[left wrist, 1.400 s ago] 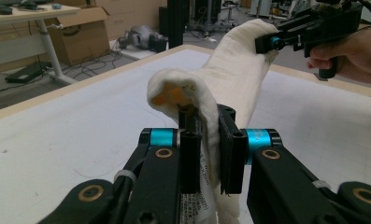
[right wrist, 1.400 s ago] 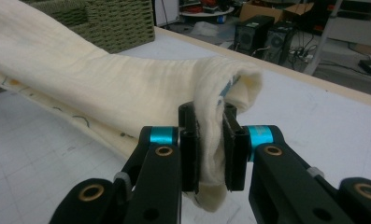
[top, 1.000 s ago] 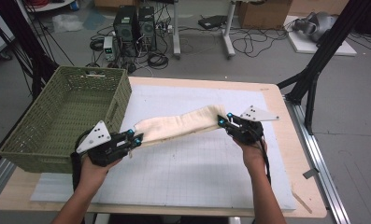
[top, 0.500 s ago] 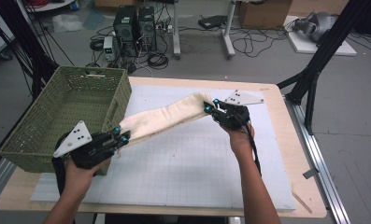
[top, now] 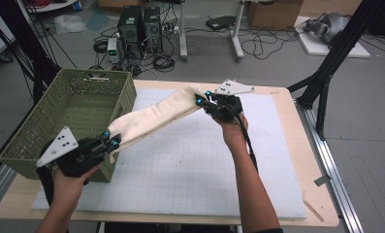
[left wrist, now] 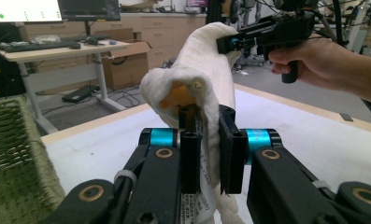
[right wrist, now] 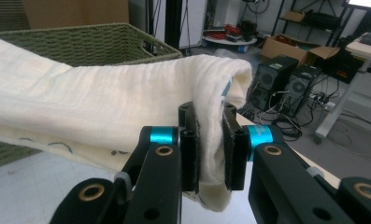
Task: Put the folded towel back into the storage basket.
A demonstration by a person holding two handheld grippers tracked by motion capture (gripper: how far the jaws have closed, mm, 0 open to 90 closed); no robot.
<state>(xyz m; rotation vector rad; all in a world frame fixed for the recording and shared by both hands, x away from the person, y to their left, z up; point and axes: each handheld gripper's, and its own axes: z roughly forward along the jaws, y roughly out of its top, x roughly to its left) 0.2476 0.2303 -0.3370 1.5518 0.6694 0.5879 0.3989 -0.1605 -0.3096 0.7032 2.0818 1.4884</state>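
Observation:
A folded cream towel [top: 153, 115] hangs stretched in the air between my two grippers, above the white mat [top: 190, 165]. My left gripper [top: 111, 141] is shut on its near end, beside the front right corner of the green wicker basket [top: 44, 127]. My right gripper [top: 200, 101] is shut on the far end, raised over the back of the mat. In the left gripper view the towel [left wrist: 197, 70] bunches between the jaws and runs up to the other gripper [left wrist: 230, 43]. In the right gripper view the towel [right wrist: 103, 102] stretches away leftward in front of the basket [right wrist: 80, 42].
The basket stands empty at the table's left side. The wooden table edge [top: 316, 165] frames the mat on the right. Black tripod legs [top: 326, 73] stand off the right side; computers and cables [top: 141, 29] lie on the floor behind.
Both grippers have carried the towel leftward and up. The left gripper has moved from the mat to the basket's front corner; the right one has shifted toward the mat's back middle.

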